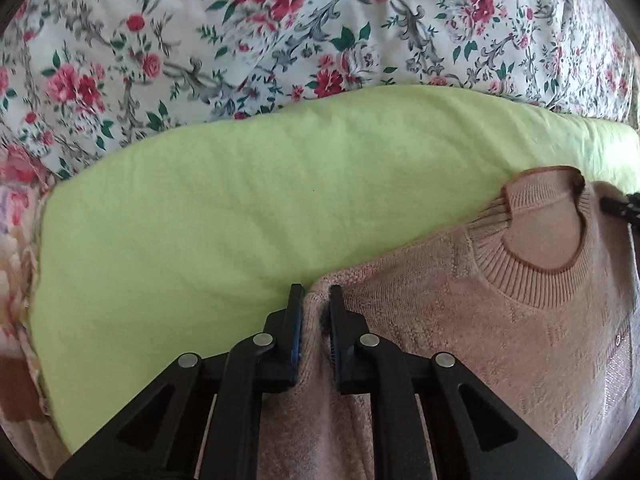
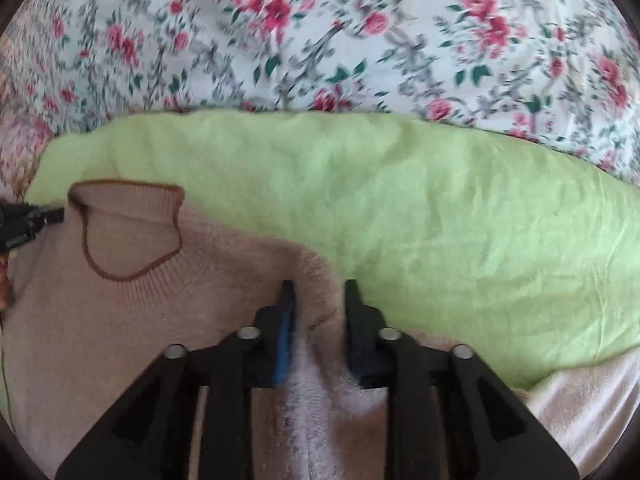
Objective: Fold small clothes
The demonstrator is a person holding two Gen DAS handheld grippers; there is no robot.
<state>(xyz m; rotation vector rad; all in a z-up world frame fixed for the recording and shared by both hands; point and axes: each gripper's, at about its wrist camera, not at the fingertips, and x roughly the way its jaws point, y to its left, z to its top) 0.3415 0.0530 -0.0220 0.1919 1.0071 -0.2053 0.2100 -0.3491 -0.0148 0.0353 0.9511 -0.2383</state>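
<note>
A small beige-pink knitted sweater [image 1: 500, 320] with a brown-edged ribbed neck [image 1: 540, 236] lies on a light green cloth [image 1: 240, 208]. My left gripper [image 1: 316, 296] is shut on the sweater's left shoulder edge, fabric pinched between the jaws. In the right wrist view the sweater [image 2: 120, 320] and its neck [image 2: 132, 232] lie to the left. My right gripper [image 2: 318, 292] is closed on the sweater's right shoulder fold, with the fabric bunched between the jaws. The left gripper's tip shows at the far left edge of the right wrist view [image 2: 28, 220].
The green cloth [image 2: 440, 220] lies over a white bedsheet with red flowers [image 1: 280, 20], which fills the far side in both views [image 2: 360, 40]. A pale pink fabric [image 2: 580, 408] lies at the lower right.
</note>
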